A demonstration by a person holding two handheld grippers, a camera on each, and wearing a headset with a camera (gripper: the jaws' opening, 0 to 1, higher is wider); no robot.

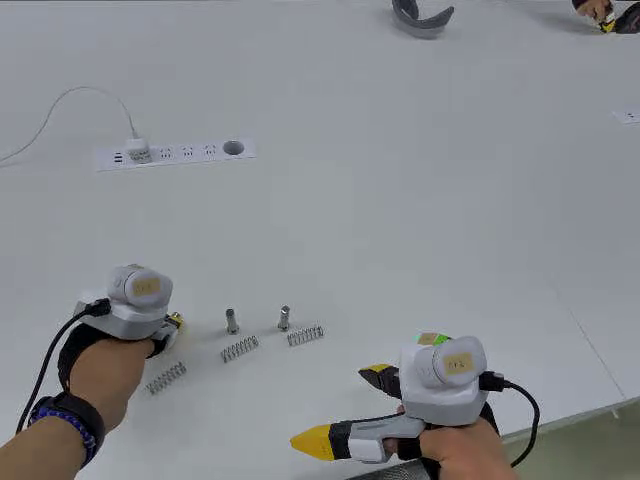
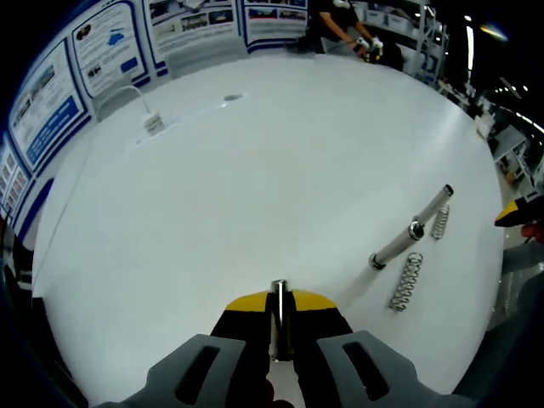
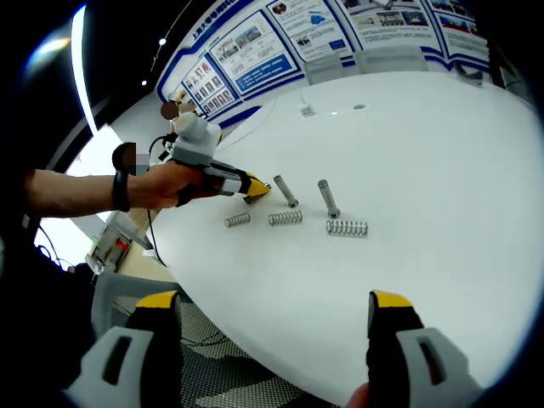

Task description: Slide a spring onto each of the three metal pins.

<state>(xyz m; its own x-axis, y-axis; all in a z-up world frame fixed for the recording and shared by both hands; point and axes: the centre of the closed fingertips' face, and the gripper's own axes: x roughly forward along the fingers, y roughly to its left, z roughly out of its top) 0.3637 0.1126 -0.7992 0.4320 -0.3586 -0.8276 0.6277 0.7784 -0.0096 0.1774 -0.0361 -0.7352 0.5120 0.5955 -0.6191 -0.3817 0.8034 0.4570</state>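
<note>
Left claw (image 2: 279, 308) low over the table (image 1: 400, 200), clamped on a metal pin (image 2: 278, 293), right claw (image 3: 272, 302) level, spread wide

A lab or exhibition hall: blue-framed wall posters (image 3: 246, 53), a wide white workbench (image 1: 400, 210), power strip (image 1: 175, 153).

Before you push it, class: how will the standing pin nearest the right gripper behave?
The standing pin is slim and upright on a small base, so it probably tips easily. Round and metal, it would likely roll on the smooth table, staying stiff.
</note>
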